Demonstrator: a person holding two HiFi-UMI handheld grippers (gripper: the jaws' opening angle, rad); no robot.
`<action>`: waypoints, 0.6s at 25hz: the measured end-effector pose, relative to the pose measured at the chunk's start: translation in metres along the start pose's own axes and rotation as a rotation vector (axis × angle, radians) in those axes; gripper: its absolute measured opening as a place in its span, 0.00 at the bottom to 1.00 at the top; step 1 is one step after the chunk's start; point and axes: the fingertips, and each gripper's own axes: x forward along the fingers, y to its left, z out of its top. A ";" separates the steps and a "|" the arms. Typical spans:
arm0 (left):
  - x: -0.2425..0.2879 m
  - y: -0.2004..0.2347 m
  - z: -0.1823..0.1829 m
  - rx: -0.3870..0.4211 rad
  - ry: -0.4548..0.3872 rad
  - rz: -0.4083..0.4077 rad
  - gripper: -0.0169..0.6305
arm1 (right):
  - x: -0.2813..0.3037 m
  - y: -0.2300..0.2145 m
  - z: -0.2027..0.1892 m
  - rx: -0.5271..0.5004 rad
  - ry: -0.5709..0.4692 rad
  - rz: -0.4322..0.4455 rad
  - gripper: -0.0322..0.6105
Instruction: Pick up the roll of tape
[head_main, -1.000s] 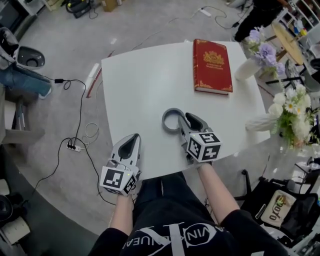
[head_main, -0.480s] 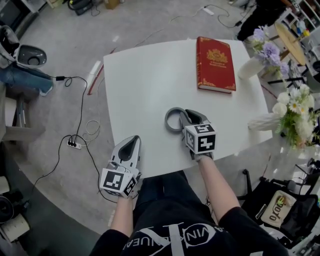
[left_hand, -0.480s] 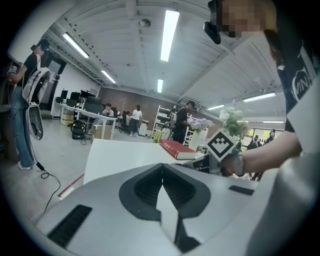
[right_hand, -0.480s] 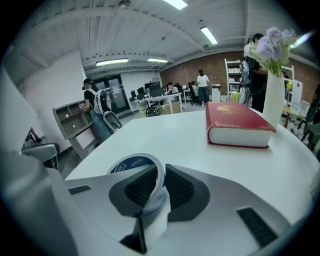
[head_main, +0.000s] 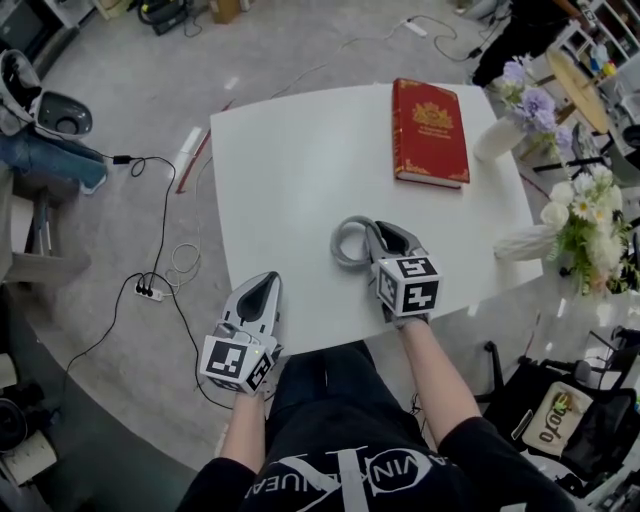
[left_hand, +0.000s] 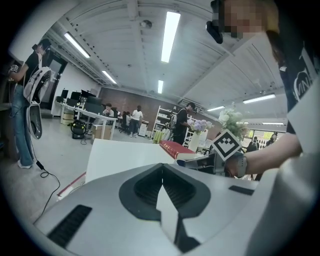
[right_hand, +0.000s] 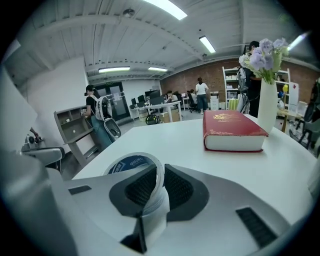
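- Open office floor with trailing cables surrounds the white desk (head_main: 290, 200), which is mostly bare on your side.
- Your right hand-held gripper (head_main: 376, 235) has just been closing its jaws. The wall of the roll of tape (head_main: 338, 244) is pinched between the pads, one jaw inside the ring and one outside.
- That roll sits near the desk's middle, on your side of the red book (head_main: 428, 130), and seems to be down on the surface.
- Before you raise it, check that the thin wall is seated deep in the pads. Then lift straight up, so the ring cannot swing or slip out.
- Your left hand-held gripper (head_main: 268, 278) sits at the near desk edge, jaws together and empty. Leave it parked there.
- At the right edge, a white vase (head_main: 495, 135) holds purple flowers (head_main: 525, 95).
- A second white vase (head_main: 520, 243) carries white flowers (head_main: 585, 220). Both are well apart from your lift.
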 end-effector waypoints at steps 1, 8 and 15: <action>0.000 0.000 0.000 -0.002 -0.001 0.000 0.03 | -0.003 0.000 0.001 0.007 -0.009 0.005 0.15; 0.001 -0.002 0.008 -0.003 -0.012 -0.005 0.03 | -0.023 0.004 0.013 0.057 -0.073 0.046 0.15; 0.001 -0.003 0.023 0.001 -0.037 -0.004 0.03 | -0.042 0.007 0.027 0.082 -0.125 0.067 0.15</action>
